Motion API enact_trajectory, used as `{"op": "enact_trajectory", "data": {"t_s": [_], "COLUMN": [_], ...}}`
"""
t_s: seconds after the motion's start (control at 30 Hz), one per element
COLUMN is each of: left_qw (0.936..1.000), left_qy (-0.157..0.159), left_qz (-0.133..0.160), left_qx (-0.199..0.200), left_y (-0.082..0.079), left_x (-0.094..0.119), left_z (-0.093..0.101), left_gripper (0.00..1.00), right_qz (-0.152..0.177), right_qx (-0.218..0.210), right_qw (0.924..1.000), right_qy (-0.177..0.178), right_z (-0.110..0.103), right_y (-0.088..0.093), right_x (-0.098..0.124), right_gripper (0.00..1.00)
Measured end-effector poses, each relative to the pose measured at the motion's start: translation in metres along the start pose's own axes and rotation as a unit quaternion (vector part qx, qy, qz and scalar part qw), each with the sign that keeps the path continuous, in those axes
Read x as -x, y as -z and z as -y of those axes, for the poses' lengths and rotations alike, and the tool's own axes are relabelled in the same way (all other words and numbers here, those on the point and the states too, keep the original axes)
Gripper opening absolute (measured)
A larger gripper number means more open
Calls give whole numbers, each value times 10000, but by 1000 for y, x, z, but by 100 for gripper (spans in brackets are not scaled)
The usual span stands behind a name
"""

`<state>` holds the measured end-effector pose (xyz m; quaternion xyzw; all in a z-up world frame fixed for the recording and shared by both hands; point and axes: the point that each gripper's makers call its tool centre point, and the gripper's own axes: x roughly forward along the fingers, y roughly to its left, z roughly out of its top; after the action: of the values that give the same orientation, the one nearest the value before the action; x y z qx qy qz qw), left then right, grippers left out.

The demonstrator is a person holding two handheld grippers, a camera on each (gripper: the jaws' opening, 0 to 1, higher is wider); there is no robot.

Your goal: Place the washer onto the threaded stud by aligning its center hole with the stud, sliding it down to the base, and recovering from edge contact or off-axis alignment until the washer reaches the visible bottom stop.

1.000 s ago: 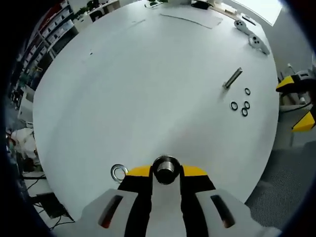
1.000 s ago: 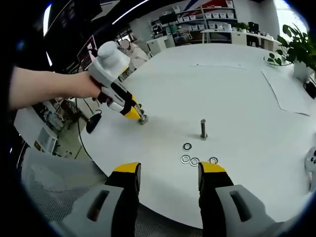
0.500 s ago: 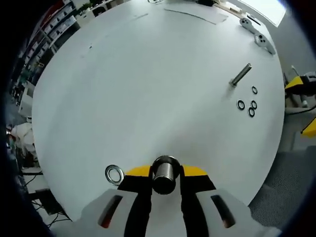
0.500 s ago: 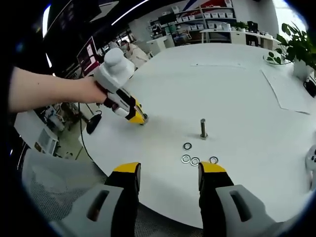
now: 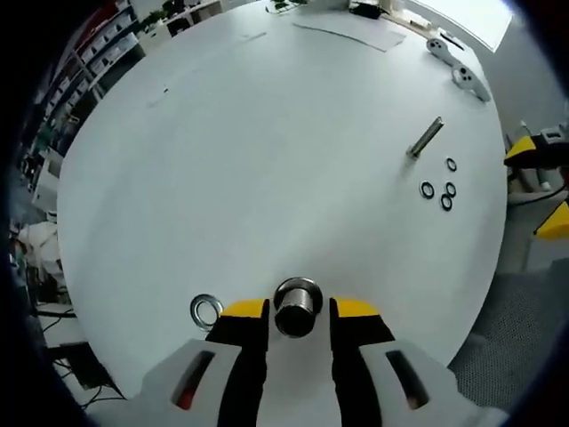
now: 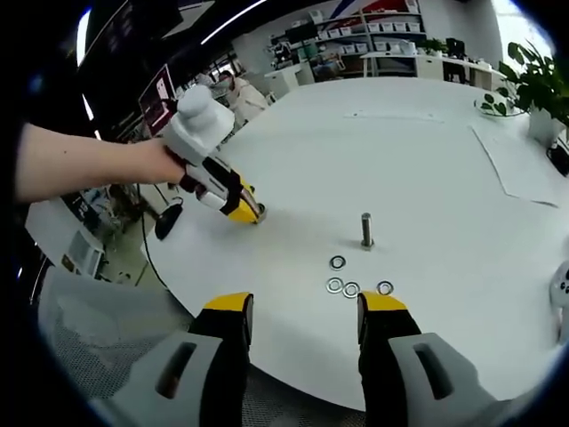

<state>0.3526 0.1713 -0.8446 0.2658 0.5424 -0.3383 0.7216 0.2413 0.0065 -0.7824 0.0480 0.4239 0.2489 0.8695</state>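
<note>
In the left gripper view a steel stud [image 5: 298,307] shows end-on between the yellow-tipped jaws of my left gripper [image 5: 299,313], which stand slightly open with thin dark gaps on both sides of it. A loose washer [image 5: 206,311] lies on the white table just left of the jaws. The right gripper view shows my left gripper [image 6: 252,213] tilted tip-down on the table, held by a hand [image 6: 156,160]. My right gripper [image 6: 305,318] is open and holds nothing. It hovers short of a second upright stud [image 6: 365,229] and several washers [image 6: 337,263].
The round white table [image 5: 267,160] ends close behind my left gripper. Far off lie the second stud [image 5: 425,138], several washers [image 5: 428,189], grey metal parts [image 5: 455,64] and a paper sheet [image 5: 347,34]. My right gripper [image 5: 540,182] shows at the table's right rim. A plant [image 6: 533,80] stands at the back.
My left gripper's jaws have eased a little apart around the stud. The left hand shifted slightly by the table edge. The right gripper has not moved.
</note>
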Motion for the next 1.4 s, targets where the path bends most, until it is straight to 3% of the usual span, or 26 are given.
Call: {"op": "enact_trajectory", "data": {"t_s": [0.1, 0.33, 0.67, 1.2, 1.4], "left_qw": [10000, 9986, 9980, 9958, 9955], "left_qy": [-54, -111, -142, -231, -289], "left_qz": [30, 73, 29, -33, 25], "left_qx": [32, 508, 619, 883, 899], "left_y": [6, 20, 33, 44, 36], "left_x": [3, 11, 12, 7, 4], "left_z": [-7, -22, -28, -50, -63], "left_gripper": [25, 24, 25, 27, 27], "right_qz": [-7, -29, -42, -94, -90], "right_qx": [20, 31, 48, 66, 62], "right_qw": [10000, 10000, 10000, 9999, 9999], "right_qy": [7, 29, 53, 69, 56], "right_z": [1, 2, 3, 4, 3], "right_y": [0, 1, 2, 5, 4], "right_x": [-1, 0, 0, -1, -1], "right_gripper": [50, 50, 50, 50, 50]}}
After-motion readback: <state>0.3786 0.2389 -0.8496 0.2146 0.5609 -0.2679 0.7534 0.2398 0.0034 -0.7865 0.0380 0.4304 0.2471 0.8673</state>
